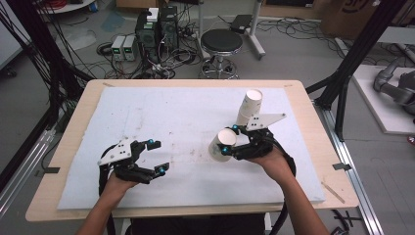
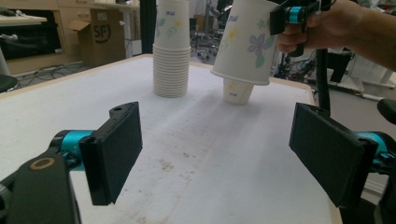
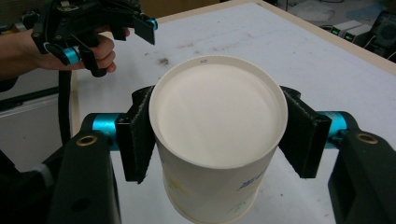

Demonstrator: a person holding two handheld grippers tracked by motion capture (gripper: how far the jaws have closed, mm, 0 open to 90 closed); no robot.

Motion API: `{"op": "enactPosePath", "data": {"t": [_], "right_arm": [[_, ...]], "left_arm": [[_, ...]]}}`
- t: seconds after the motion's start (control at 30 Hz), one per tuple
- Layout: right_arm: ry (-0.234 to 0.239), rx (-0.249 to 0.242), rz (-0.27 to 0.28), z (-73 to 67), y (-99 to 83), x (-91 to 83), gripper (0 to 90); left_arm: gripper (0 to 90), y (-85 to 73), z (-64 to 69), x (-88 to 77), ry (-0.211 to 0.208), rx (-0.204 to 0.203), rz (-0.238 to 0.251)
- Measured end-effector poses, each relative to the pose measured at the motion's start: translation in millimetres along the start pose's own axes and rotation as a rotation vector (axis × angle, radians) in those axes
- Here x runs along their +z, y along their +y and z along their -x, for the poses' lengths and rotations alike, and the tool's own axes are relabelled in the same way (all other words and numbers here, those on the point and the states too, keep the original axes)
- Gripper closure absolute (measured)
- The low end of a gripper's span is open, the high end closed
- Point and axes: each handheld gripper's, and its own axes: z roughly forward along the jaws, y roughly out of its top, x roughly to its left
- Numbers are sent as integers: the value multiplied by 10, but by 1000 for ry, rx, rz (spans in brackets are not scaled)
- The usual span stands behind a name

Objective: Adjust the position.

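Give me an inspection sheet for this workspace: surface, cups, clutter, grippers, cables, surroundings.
Surface: white mat on the wooden table, lightly stained.
Job's things: held paper cup, upside down; cup stack and a single cup stand upside down on the mat.
Clutter: nothing seen.
Grippers: right gripper clamps the held cup's sides; left gripper open, nothing between its jaws.
Cables: black cable trails from the right gripper.
Surroundings: stool, power supplies, floor wiring.
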Motion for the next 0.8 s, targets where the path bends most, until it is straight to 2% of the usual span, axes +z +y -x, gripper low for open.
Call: {"op": "enactPosePath", "data": {"t": [0.03,0.13,0.17,0.47,0.8], "right_arm": [[7,1,-2,-7,-6,10,359],[24,5,-3,-25,-16,43,359],[29,3,-4,-32,-16,58,359],[65,-13,-25,-102,9,175,359],[91,-18,-31,-132,32,251,359]], "left_arm": [[169,10,23,42,-18,-7,3],[169,27,42,95,-33,8,-4],[169,41,56,155,-51,12,-11],[163,86,85,373,-109,14,-40],[164,109,79,474,-120,24,-55]]}}
